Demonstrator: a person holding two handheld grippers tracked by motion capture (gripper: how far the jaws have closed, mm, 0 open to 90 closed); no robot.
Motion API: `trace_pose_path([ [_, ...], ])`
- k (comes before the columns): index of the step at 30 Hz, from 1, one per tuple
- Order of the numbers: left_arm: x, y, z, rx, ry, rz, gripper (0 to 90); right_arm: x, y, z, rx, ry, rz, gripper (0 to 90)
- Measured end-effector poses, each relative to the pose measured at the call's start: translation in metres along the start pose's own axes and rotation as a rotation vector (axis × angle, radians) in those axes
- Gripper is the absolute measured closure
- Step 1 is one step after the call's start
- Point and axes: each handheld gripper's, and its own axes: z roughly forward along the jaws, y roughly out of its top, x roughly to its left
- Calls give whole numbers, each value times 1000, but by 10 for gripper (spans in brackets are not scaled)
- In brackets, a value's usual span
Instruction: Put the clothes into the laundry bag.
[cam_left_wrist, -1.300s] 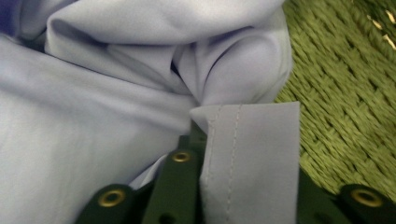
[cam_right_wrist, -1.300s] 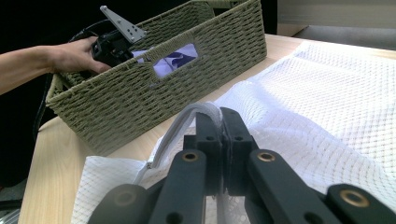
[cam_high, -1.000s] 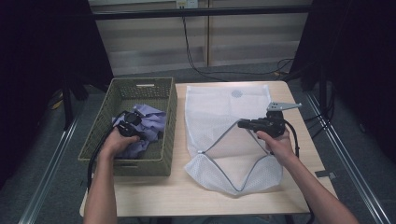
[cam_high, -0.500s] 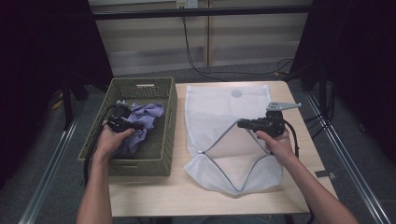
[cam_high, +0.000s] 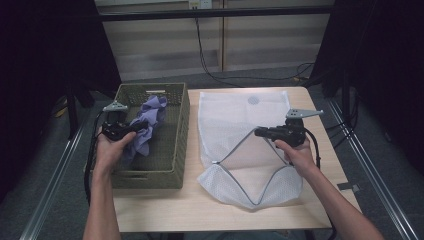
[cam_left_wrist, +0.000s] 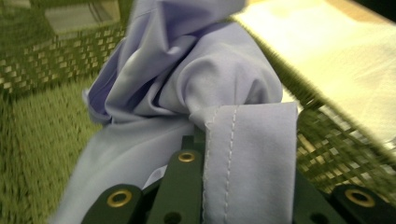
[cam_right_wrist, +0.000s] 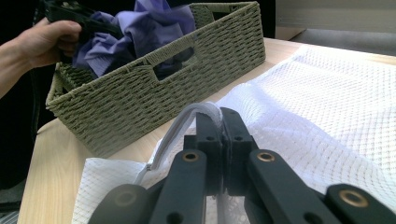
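A pale wooden counter (cam_high: 165, 210) stands on a grey floor (cam_high: 45, 200) before a light panelled wall (cam_high: 165, 45), with dark drapes (cam_high: 50, 60) at left and right and a black cable (cam_high: 210, 55) hanging down the wall. At the counter's left sits a green woven basket (cam_high: 172, 150); to its right lies a white mesh laundry bag (cam_high: 240, 125), its zipped mouth gaping at the near end. The left tool (cam_high: 131, 131) is clamped on a lavender garment (cam_high: 150, 117), held up above the basket floor, inside its walls. The right tool (cam_high: 257, 132) is closed on the bag's zipper edge (cam_right_wrist: 187, 116), holding it raised off the counter. The basket's right wall stands between garment and bag.
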Motion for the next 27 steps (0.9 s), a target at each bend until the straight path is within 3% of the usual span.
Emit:
trace_pose_path([
  [3,-3,2,-7,-64,-14,-7,853,0,0,0,0,0,1,883],
  [11,-4,5,-18,-160,-38,-30,852,1,0,-1,-2,-7,-2,884],
  [12,-4,5,-22,-190,-42,-38,852,1,0,0,-2,-8,-3,884],
  [16,-5,7,-26,-219,-39,-31,852,1,0,0,3,-3,1,884],
  [19,-5,7,-32,-274,-47,-47,853,1,0,-1,-4,-6,-1,884],
  [27,-7,12,-43,-334,-52,-37,852,1,1,-1,-7,-5,1,884],
])
